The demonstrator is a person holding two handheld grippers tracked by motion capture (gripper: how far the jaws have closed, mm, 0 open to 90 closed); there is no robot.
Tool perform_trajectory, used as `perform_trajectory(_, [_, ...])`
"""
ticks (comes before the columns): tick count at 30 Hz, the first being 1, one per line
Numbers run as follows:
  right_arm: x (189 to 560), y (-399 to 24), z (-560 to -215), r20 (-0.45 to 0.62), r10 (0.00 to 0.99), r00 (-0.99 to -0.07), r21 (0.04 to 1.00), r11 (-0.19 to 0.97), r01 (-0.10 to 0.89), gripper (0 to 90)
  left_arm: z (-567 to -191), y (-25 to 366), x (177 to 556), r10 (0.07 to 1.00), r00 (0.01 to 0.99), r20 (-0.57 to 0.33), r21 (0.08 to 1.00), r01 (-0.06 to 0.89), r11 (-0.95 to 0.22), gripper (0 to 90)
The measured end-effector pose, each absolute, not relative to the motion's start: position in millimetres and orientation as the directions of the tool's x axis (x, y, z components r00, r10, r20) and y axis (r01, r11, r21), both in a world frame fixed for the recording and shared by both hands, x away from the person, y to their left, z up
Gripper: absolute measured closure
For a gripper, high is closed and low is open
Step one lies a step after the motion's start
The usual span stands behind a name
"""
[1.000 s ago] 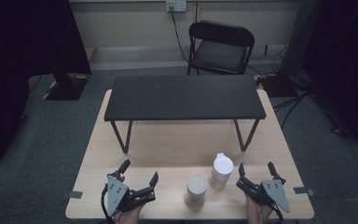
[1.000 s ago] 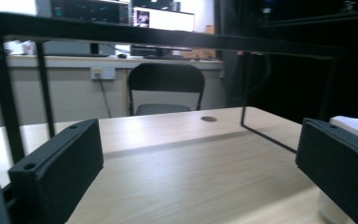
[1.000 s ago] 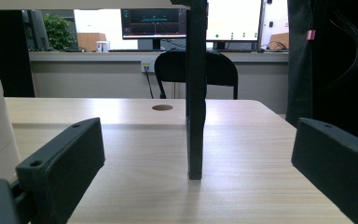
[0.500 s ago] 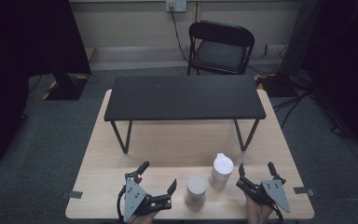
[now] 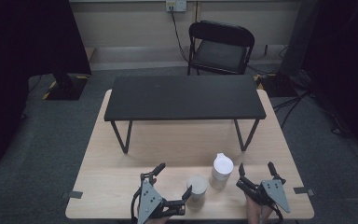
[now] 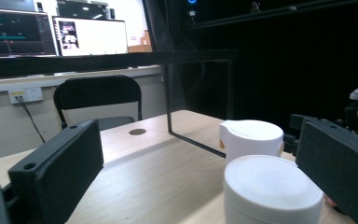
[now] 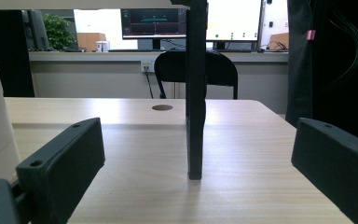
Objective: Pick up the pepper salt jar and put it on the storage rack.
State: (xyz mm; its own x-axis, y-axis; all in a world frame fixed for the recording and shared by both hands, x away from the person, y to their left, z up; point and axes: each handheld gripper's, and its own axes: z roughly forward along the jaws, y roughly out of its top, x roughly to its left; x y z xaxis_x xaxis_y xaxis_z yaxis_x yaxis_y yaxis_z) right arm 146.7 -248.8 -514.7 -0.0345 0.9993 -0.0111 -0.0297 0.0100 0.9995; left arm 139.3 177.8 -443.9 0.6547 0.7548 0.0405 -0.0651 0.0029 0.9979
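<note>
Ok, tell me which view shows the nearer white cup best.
The left gripper view: the nearer white cup sits large between the left gripper's open jaws, flat top plain. The high view shows it small beside one jaw.

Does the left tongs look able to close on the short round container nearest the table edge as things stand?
Probably yes. The left tongs stand open, and the short grey-white round container already sits by their right jaw, with bare wooden table around. The taller white lidded cup stands behind, apart.
</note>
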Motion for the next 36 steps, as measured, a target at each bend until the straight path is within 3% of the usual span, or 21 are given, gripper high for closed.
perform_trajectory(23, [146.7,-248.7,-514.6,-0.011,0.999,-0.034,1.000,0.010,-0.030,1.2,-456.6,162.2,152.2,0.641,0.768,0.019,0.999,-0.036,0.013,2.5])
perform_trajectory(36, [146.7,-248.8,-514.6,-0.011,0.999,-0.035,1.000,0.010,-0.030,1.2,-468.6,155.8,158.9,0.643,0.764,-0.041,0.998,0.062,-0.010,16.4])
